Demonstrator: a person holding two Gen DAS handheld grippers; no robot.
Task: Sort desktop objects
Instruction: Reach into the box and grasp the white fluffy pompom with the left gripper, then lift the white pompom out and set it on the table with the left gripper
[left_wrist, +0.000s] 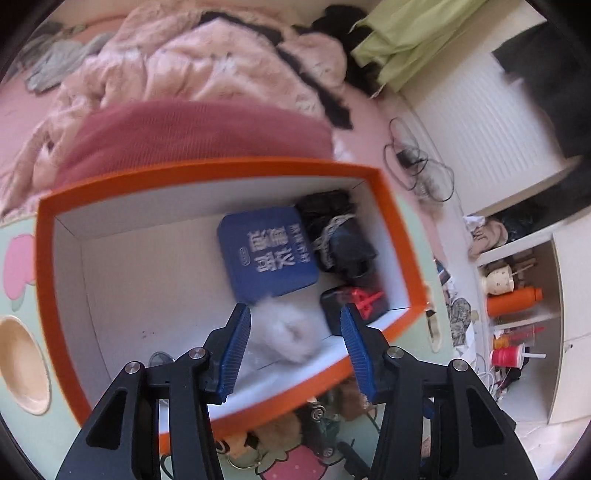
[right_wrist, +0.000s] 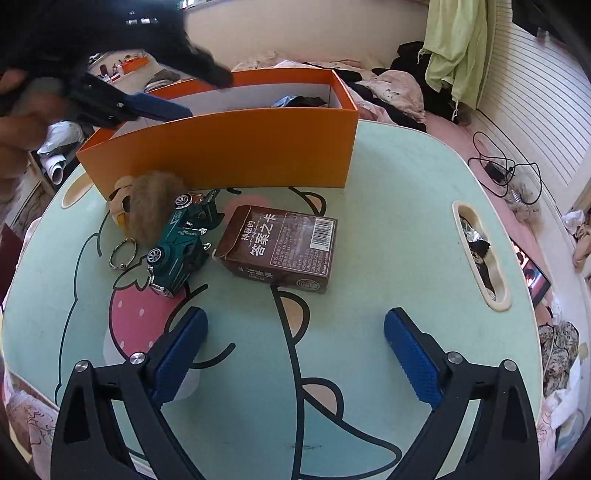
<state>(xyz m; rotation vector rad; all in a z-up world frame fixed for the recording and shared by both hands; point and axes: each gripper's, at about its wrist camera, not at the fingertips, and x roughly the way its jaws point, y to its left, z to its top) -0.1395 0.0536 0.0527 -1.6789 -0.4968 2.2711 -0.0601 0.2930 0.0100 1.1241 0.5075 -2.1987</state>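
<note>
An orange box (left_wrist: 400, 236) with a white inside stands on the mint table; it also shows in the right wrist view (right_wrist: 221, 147). Inside lie a blue case (left_wrist: 266, 254), black items (left_wrist: 347, 240), a black piece with red parts (left_wrist: 354, 302) and a white fluffy ball (left_wrist: 288, 332). My left gripper (left_wrist: 295, 332) is open above the box, with the fluffy ball lying between the fingers. My right gripper (right_wrist: 295, 332) is open and empty over the table (right_wrist: 388, 206). In front of it lie a brown card box (right_wrist: 280, 247), a green toy car (right_wrist: 177, 247), a brown plush keychain (right_wrist: 147, 203) and a metal ring (right_wrist: 123, 253).
A slot handle (right_wrist: 480, 254) is cut in the table's right side. A bed with pink bedding (left_wrist: 184, 74) and clothes lies behind. A black cable (right_wrist: 498, 170) lies on the bed. Shelves with an orange bottle (left_wrist: 513, 301) stand to the right.
</note>
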